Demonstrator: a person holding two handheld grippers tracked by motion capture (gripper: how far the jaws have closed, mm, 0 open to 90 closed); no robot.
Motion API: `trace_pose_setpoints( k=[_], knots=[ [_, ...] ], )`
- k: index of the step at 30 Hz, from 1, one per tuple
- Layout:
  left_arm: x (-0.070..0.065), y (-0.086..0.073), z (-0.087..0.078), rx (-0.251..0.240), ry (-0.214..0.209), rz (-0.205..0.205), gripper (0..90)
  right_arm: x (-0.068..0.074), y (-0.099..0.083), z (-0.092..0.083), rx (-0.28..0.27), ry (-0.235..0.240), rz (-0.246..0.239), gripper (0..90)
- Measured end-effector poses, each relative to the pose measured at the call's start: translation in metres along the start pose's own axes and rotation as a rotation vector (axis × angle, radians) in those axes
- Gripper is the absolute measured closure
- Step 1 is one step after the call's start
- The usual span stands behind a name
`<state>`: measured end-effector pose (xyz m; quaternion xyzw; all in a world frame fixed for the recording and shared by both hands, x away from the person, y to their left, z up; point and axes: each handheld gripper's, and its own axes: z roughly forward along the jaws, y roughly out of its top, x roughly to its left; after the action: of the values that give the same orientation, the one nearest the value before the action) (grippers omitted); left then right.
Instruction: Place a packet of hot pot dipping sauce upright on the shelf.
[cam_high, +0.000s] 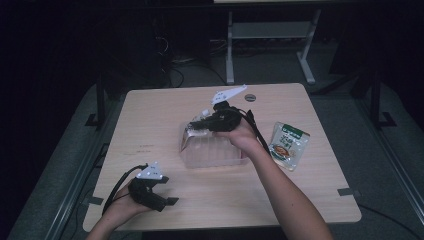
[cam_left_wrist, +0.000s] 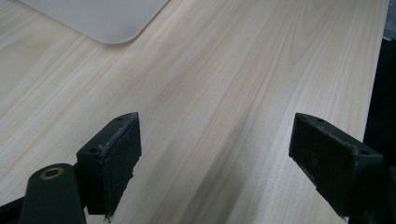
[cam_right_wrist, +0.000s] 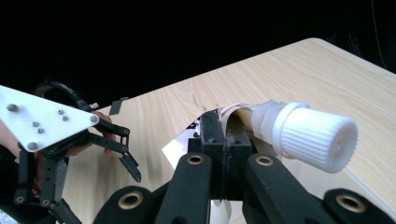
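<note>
My right gripper (cam_right_wrist: 226, 133) is shut on the thin edge of a spouted pouch (cam_right_wrist: 243, 114), whose ribbed white screw cap (cam_right_wrist: 314, 138) sticks out to the right of the jaws. From above, that gripper (cam_high: 194, 125) holds the pouch (cam_high: 204, 113) over the far left corner of a clear plastic container (cam_high: 200, 156) at mid-table. My left gripper (cam_high: 171, 200) rests low at the front left of the table. Its jaws stand wide apart (cam_left_wrist: 217, 140) above bare wood, with nothing between them.
A green and white food packet (cam_high: 288, 144) lies flat to the right of the container. A corner of the container (cam_left_wrist: 100, 21) shows beyond the left gripper. The light wooden table (cam_high: 150, 115) stands in a dark room, with a metal frame (cam_high: 270, 35) behind it.
</note>
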<state>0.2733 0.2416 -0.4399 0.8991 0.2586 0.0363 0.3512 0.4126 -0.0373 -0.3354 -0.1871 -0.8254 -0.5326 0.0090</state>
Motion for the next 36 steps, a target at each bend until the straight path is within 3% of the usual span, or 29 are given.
trace_pose_setpoints(
  k=[19,29,36],
  knots=[
    [0.000,0.000,0.002,0.011,0.000,-0.005,16.5,-0.016,-0.023,-0.033,0.003,-0.033,0.051,89.7],
    [0.000,0.000,0.002,0.010,0.002,-0.009,16.5,-0.016,-0.024,-0.034,0.030,-0.022,0.034,89.6],
    [0.000,0.001,0.003,0.008,0.002,-0.010,16.5,-0.015,-0.018,-0.035,0.079,-0.019,0.012,89.6]
  ],
)
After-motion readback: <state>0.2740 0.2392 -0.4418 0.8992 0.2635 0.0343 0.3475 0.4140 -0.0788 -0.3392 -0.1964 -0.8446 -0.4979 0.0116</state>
